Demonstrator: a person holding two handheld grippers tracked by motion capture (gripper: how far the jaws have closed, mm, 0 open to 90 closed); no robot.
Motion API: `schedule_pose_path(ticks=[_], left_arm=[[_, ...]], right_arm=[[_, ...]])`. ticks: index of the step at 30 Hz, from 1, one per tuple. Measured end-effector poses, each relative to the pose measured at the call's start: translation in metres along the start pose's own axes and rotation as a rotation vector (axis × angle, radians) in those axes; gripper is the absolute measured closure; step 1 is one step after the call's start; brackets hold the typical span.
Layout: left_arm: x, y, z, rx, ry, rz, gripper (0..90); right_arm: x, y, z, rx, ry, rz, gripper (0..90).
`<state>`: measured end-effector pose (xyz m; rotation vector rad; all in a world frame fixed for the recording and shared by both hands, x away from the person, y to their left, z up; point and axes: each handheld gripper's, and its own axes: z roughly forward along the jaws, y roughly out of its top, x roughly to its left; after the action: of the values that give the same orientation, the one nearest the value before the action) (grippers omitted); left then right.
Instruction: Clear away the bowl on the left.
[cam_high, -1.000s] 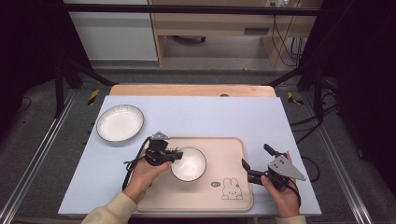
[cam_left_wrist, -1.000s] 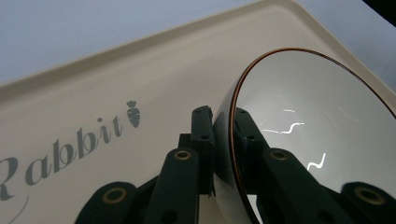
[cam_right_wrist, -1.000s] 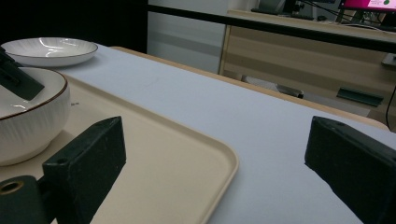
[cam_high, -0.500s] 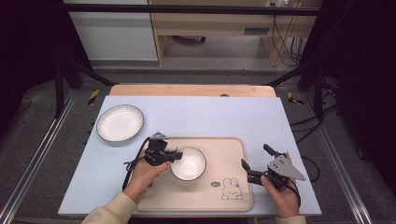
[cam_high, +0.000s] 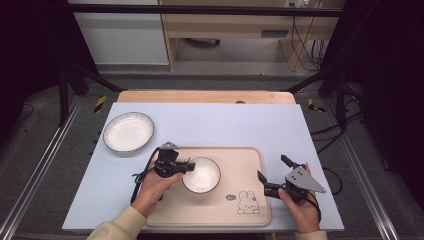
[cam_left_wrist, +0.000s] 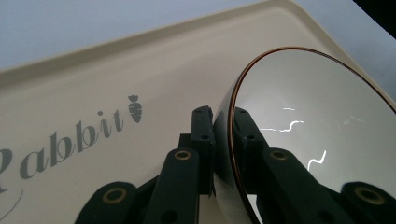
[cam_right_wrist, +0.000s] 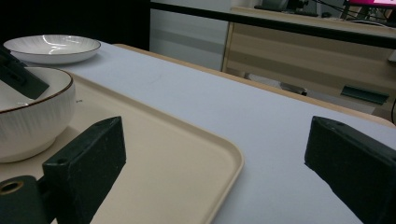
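A white ribbed bowl (cam_high: 202, 175) with a dark rim sits on the cream tray (cam_high: 235, 165), left of its middle. My left gripper (cam_high: 186, 168) is shut on the bowl's left rim; in the left gripper view the jaws pinch the bowl's rim (cam_left_wrist: 230, 122), one inside, one outside. My right gripper (cam_high: 272, 169) stands open over the tray's right edge with nothing between its jaws. In the right gripper view the bowl (cam_right_wrist: 32, 112) lies at the far left of the tray (cam_right_wrist: 187, 163).
A white shallow plate (cam_high: 128, 131) lies on the pale blue mat at the left, also far off in the right gripper view as the plate (cam_right_wrist: 51, 48). The tray carries a rabbit drawing (cam_high: 248, 202). The wooden table edge (cam_high: 205, 96) runs along the back.
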<state>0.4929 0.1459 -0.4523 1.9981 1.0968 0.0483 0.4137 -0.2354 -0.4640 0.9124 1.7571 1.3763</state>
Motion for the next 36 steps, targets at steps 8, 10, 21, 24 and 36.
schedule_pose_path(ticks=[8, 10, 21, 24, 36], left_arm=[[0.0, 0.0, 0.0, 0.0, -0.006, -0.007, 80.6], [0.0, 0.0, 0.0, -0.002, -0.007, 0.001, 80.3], [-0.005, -0.002, -0.007, -0.043, 0.025, 0.081, 65.3], [-0.008, -0.002, -0.012, -0.079, 0.053, 0.109, 58.4], [-0.019, 0.01, -0.024, -0.223, -0.002, 0.256, 15.8]], right_arm=[[0.0, 0.0, 0.0, 0.0, 0.003, -0.001, 5.4], [0.001, 0.0, 0.0, 0.0, 0.004, 0.0, 5.3], [0.0, 0.0, 0.0, 0.001, 0.004, 0.0, 5.3], [0.0, 0.0, 0.0, 0.002, 0.005, 0.0, 5.3], [0.0, 0.001, -0.001, -0.002, 0.0, 0.005, 4.9]])
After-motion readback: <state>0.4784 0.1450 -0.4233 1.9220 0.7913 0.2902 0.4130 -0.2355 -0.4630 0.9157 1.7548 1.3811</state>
